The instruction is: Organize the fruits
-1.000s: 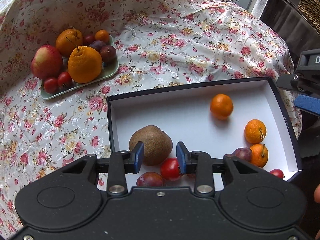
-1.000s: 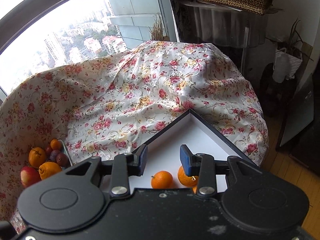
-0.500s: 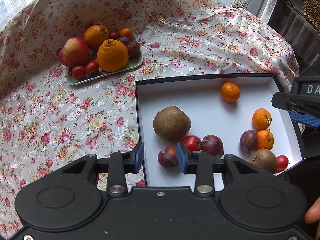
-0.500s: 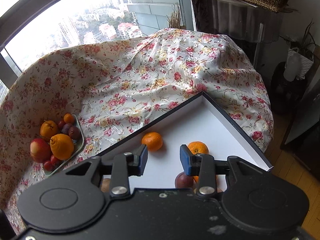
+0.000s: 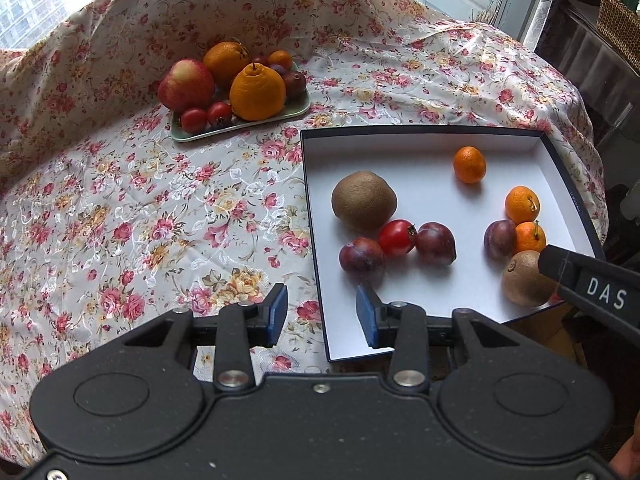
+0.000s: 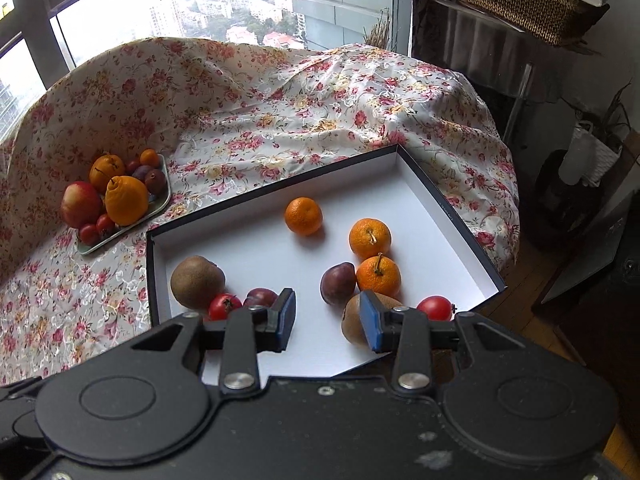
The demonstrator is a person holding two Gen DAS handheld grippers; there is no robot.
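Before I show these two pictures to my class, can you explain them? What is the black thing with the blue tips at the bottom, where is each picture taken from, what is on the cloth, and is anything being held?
No robot here: a person holds a two-finger tool in each hand, each with a camera looking along its blue-padded fingers. One picture looks past the left gripper, the other past the right gripper. Both are open and hold nothing.

On the flowered cloth lies a shallow white box holding loose fruit: three small oranges, three dark plums, two kiwis and two small red fruits. One such kiwi lies near the box's left wall. Further back, a green tray carries an apple, two big oranges and smaller fruit.
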